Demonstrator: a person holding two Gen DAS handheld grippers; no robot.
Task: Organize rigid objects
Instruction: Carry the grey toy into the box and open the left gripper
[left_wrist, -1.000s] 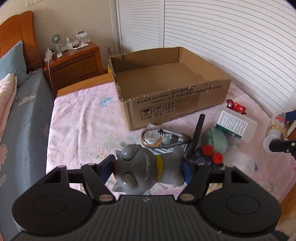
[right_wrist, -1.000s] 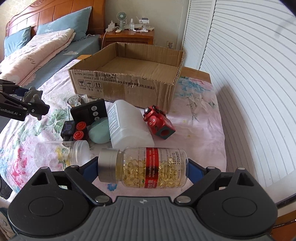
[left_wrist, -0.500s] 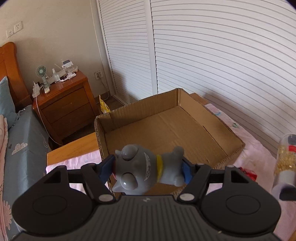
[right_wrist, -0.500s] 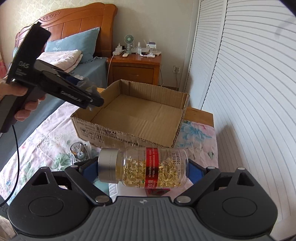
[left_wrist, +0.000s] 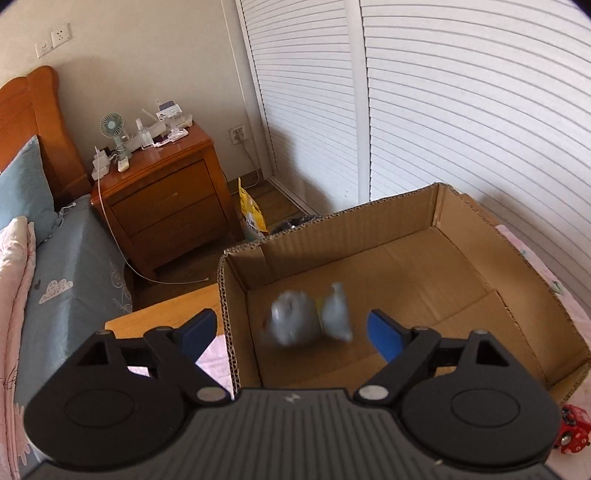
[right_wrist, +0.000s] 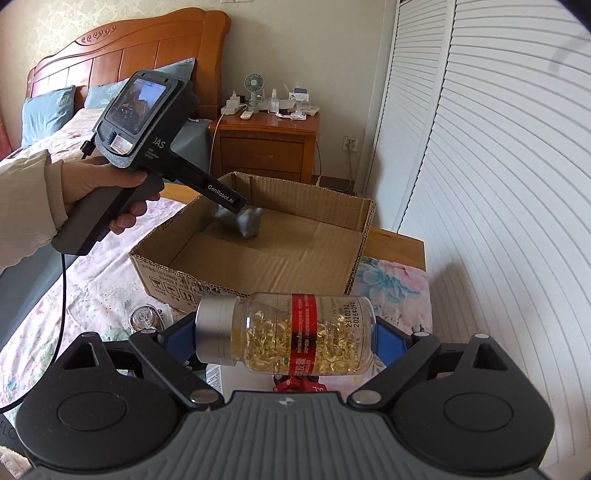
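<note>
Black pistol-grip left tool (right_wrist: 236, 210) with small rear screen, white "GenRobot.AI" lettering, black cable hanging below the grip. Cream sleeve (right_wrist: 26, 199) at the wrist. Blue pads, silver pivot screws, ribbed grey body on right tool (right_wrist: 286, 338).

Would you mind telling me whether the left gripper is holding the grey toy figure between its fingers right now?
No, the left gripper is opening, its blue-padded fingers clear of the blurred grey toy figure dropping into the cardboard box.
</note>
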